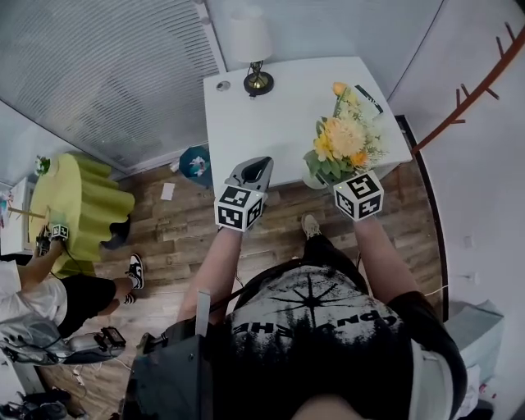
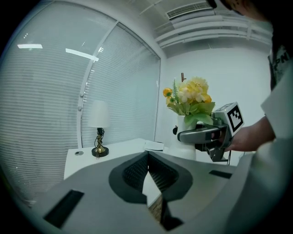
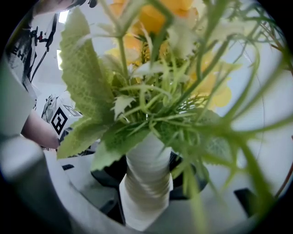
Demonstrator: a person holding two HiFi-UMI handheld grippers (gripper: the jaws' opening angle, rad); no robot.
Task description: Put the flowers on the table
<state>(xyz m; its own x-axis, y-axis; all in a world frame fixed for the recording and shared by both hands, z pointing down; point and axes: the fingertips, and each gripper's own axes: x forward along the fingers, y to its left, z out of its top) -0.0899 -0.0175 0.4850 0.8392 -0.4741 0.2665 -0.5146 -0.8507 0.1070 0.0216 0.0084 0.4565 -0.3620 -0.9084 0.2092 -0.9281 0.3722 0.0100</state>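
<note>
**Flowers at the near edge of the white table**

We stood at the white table (image 1: 271, 123), which sat against the pale walls in a corner of the room. Slatted blinds (image 1: 107, 74) covered the big window to our left, and a vent (image 2: 187, 9) showed in the ceiling. The floor (image 1: 189, 221) was of wooden planks. On the far side of the tabletop stood a small lamp (image 1: 256, 49) with a white shade and a brass foot. A little round thing (image 1: 223, 85) lay just beside it, and a flat white card (image 2: 154, 146) lay further along.

Our right gripper (image 2: 187, 135) had its jaws clasped wide round the ribbed white vase (image 3: 146, 183), one pad on each side. The yellow and cream flowers (image 1: 344, 135) rose upright out of it, over the table's near right corner. We could not tell whether the vase's foot touched the tabletop.

Our left gripper (image 1: 254, 170) hung over the near edge, well apart from the vase. Its jaws were pressed together with nothing between them.

Off to the left stood a low round stand with a yellow-green cover (image 1: 78, 201), and another person (image 1: 49, 295) sat by it. A reddish wooden rack (image 1: 476, 90) leaned along the right-hand wall.
</note>
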